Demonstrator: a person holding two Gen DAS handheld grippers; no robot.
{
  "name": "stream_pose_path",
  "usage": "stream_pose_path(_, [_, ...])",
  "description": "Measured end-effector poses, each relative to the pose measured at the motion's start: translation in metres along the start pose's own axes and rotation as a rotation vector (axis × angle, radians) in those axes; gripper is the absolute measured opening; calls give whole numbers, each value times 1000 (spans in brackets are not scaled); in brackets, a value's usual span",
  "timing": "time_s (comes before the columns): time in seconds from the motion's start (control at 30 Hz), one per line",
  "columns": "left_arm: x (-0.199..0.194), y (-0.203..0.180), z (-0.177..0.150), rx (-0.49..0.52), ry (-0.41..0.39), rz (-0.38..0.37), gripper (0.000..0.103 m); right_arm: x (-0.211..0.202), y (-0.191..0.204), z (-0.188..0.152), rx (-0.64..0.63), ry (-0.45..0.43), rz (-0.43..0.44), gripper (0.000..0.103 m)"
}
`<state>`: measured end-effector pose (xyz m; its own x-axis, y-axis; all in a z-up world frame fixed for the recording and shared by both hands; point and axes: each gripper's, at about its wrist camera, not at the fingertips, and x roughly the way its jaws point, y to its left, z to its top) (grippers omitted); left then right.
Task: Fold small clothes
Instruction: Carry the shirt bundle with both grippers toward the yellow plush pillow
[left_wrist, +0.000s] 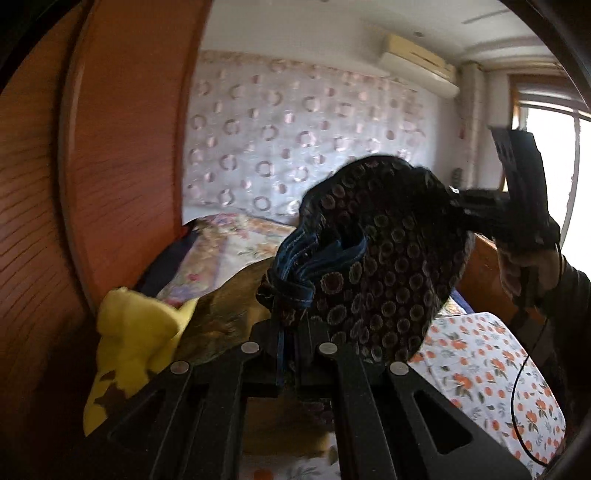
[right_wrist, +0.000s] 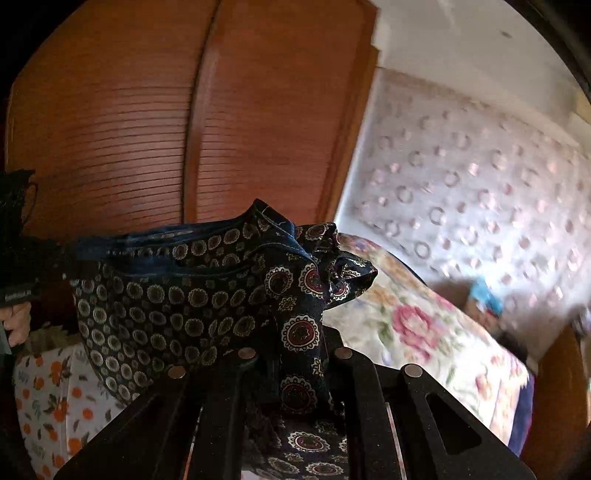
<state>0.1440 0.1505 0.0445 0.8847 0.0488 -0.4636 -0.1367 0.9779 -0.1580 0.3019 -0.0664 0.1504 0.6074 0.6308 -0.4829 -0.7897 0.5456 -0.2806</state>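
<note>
A dark navy garment (left_wrist: 376, 258) printed with small round medallions, with a blue waistband, hangs stretched in the air between both grippers. My left gripper (left_wrist: 288, 354) is shut on its waistband corner at the bottom of the left wrist view. My right gripper (left_wrist: 456, 201), held by a hand (left_wrist: 524, 266), pinches the far end at the right. In the right wrist view the garment (right_wrist: 184, 302) spreads leftward from my right gripper (right_wrist: 295, 356), shut on a bunched corner. The left gripper (right_wrist: 64, 260) grips the other end at the left edge.
A yellow garment (left_wrist: 136, 343) and an olive one (left_wrist: 229, 314) lie on the bed below. The orange-print sheet (left_wrist: 480, 369) covers the near bed, with a floral quilt (right_wrist: 424, 325) beyond it. Wooden wardrobe doors (right_wrist: 184, 129) stand close behind. A ring-patterned curtain (left_wrist: 295, 129) hangs at the back.
</note>
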Motion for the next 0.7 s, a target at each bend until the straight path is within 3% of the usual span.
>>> stream_pose_path(0.37, [13,52,-46,-102,92,102,4,92,11,35,-103,17,109,11])
stream_pose_path(0.47, [24,61,-53,-117,125,123,4,106,6,38,-79,21,90,24])
stream_pose_path(0.53, [31,64,-60,-115,147,133,4,108,11,43,-58,18,49,50])
stream_pose_path(0.57, [34,64,-64,-117,157,136,4,107,13,43,-43,14,39,55])
stream_pose_path(0.7, [36,74,-66,-129,162,143,4,102,7,25,2,19,36,58])
